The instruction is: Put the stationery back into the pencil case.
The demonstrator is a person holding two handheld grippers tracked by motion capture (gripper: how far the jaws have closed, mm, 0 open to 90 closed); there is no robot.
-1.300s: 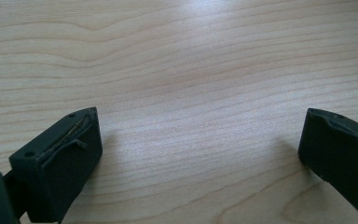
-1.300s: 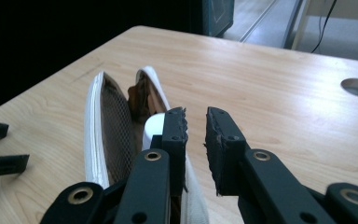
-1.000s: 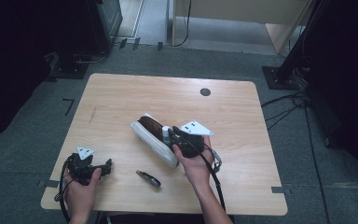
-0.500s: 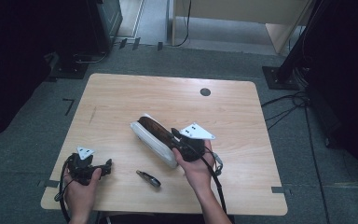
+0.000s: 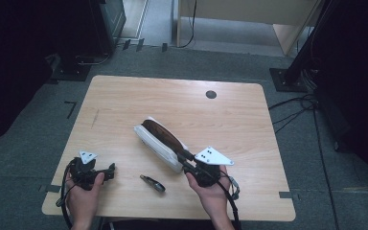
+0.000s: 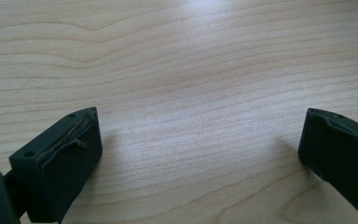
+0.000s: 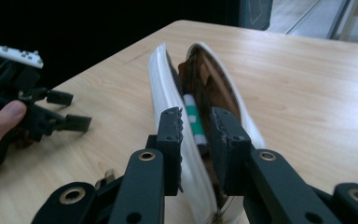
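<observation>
1. High view: no brand, label or writing can be read on anything. The table (image 5: 124,105) is the largest item, a rectangular top of pale wood with rounded corners and fine straight grain, and a small dark round disc (image 5: 211,94) set near its far edge.
2. The pencil case (image 5: 159,140) lies diagonally at the table's middle, a long white pouch with a smooth rounded shell, gaping open on a dark brown lining. In the right gripper view a slim pen with a green band (image 7: 194,116) lies inside it.
3. The right gripper (image 7: 196,140), black with ridged pads and a grey three-cornered plate on top, pinches the case's near white wall: one jaw sits outside, the other inside the opening.
4. The left gripper (image 5: 109,168) rests near the table's front left corner, well apart from the case. Its blocky black jaws are spread wide over bare wood in the left gripper view.
5. A small dark oblong object (image 5: 153,182) lies near the front edge between the two hands; what it is made of cannot be told.
</observation>
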